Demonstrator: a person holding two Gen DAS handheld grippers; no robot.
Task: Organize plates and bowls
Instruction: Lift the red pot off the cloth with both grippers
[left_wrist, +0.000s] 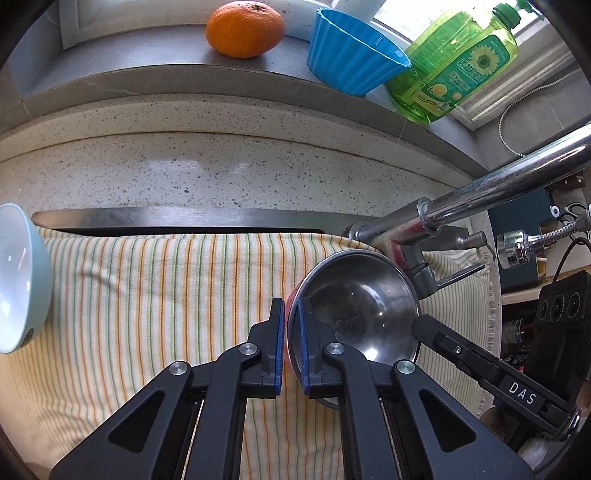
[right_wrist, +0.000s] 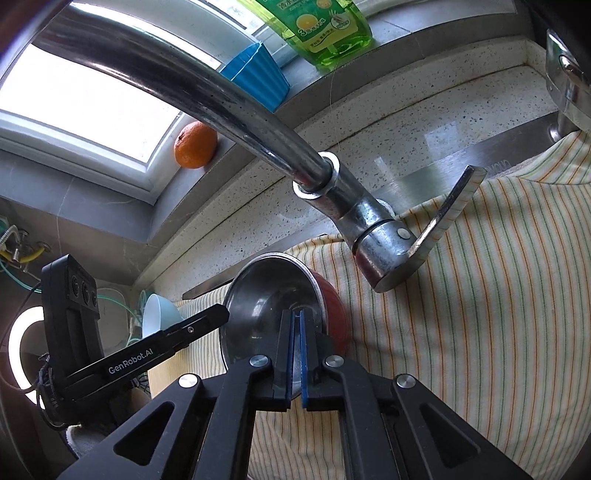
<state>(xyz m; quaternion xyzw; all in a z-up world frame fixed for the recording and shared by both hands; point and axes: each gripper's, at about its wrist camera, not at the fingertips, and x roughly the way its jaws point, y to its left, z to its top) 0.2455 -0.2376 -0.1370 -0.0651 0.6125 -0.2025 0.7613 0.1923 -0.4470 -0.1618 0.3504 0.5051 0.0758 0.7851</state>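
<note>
A bowl with a steel inside and a red outside (left_wrist: 364, 310) stands on edge on a striped towel (left_wrist: 147, 314), under the faucet. My left gripper (left_wrist: 291, 312) is shut on its left rim, one finger inside and one outside. My right gripper (right_wrist: 296, 319) is shut on the same bowl (right_wrist: 269, 299) at its opposite rim; that gripper also shows in the left wrist view (left_wrist: 421, 325). A pale blue bowl (left_wrist: 20, 277) stands on edge at the towel's left end, also in the right wrist view (right_wrist: 159, 312).
A chrome faucet (right_wrist: 258, 122) arches over the bowl, its lever (right_wrist: 443, 218) close by. On the sill stand an orange (left_wrist: 245, 27), a blue fluted cup (left_wrist: 351, 51) and a green soap bottle (left_wrist: 454, 62). A speckled counter (left_wrist: 184, 166) runs behind the towel.
</note>
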